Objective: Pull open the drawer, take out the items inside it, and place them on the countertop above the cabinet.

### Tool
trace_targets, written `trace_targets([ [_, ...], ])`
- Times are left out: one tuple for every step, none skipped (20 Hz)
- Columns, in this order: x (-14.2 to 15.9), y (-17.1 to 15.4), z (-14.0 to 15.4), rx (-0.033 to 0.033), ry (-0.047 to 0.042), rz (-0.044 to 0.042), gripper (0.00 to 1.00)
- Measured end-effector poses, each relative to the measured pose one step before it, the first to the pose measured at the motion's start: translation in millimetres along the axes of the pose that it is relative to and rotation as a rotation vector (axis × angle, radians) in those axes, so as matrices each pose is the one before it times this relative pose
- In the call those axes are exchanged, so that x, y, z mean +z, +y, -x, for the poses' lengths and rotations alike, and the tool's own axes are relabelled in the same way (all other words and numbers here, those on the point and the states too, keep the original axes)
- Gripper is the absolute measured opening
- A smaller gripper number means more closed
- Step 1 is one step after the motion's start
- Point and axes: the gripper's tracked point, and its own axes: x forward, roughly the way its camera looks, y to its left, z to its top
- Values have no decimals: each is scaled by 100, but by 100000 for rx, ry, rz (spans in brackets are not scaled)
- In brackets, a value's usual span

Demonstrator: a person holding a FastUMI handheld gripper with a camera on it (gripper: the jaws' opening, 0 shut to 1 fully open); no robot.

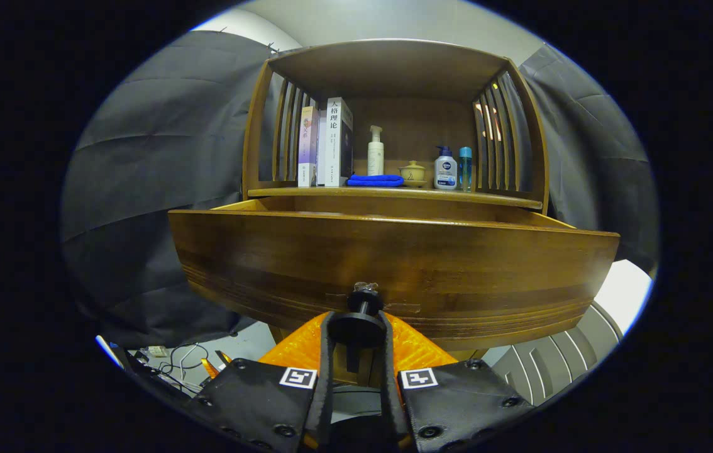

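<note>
The hand-held gripper (356,330) is clamped on the round black knob (357,327) at the front of the wide brown wooden drawer (394,264), a finger pressed to each side of it. The drawer stands pulled out from the wooden cabinet (394,63); its inside is hidden behind its front panel. On the bench (495,197) above sit upright books (331,141), a folded blue cloth (375,180), a white pump bottle (375,151), a small lidded ceramic cup (412,172), a white lotion bottle with dark cap (445,168) and a slim blue bottle (465,168). Cables (180,362) lie on the floor below.
</note>
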Motion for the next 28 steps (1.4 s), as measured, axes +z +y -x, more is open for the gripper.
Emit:
trace_targets([
  [28,64,205,-58,-292,322,34],
  [68,-35,-41,-134,-713,238,35],
  [78,-68,99,-80,-772,-316,34],
  [-77,7,13,156,-369,-707,40],
  [-92,49,287,-23,-520,37,46],
  [160,-45,398,242,-1007,1060,52],
  [272,127,459,963,-1505,2091,57],
  [248,88,467,1080,-1780,2542,63],
  [530,-96,496,798,-2148,2294,69],
  [521,-313,428,479,-2007,1493,74],
  [641,-359,244,-490,-1853,571,80],
  [758,-490,32,-148,-1524,-41,86],
  [934,-480,13,-464,-1478,-378,92],
  [1035,-635,-76,-979,-1733,-700,97],
  [1080,-642,-123,-884,-1510,-854,98],
  [1078,-545,-296,-740,-1592,-910,98],
  [930,-567,-436,-524,-460,155,98],
  [565,-538,-484,-173,566,530,98],
  [655,-232,-269,732,605,-55,97],
  [343,-126,-581,1040,1560,278,97],
  [587,-568,-345,-611,-475,70,98],
  [857,-551,-536,-509,-716,412,98],
  [515,-216,-403,417,257,356,98],
  [287,16,-405,913,776,-51,97],
  [497,-72,-449,1354,1022,-228,98],
  [592,-171,-522,1095,564,-407,98],
  [572,-258,-703,1299,1283,-357,98],
  [344,-85,-795,1572,1941,-406,98],
])
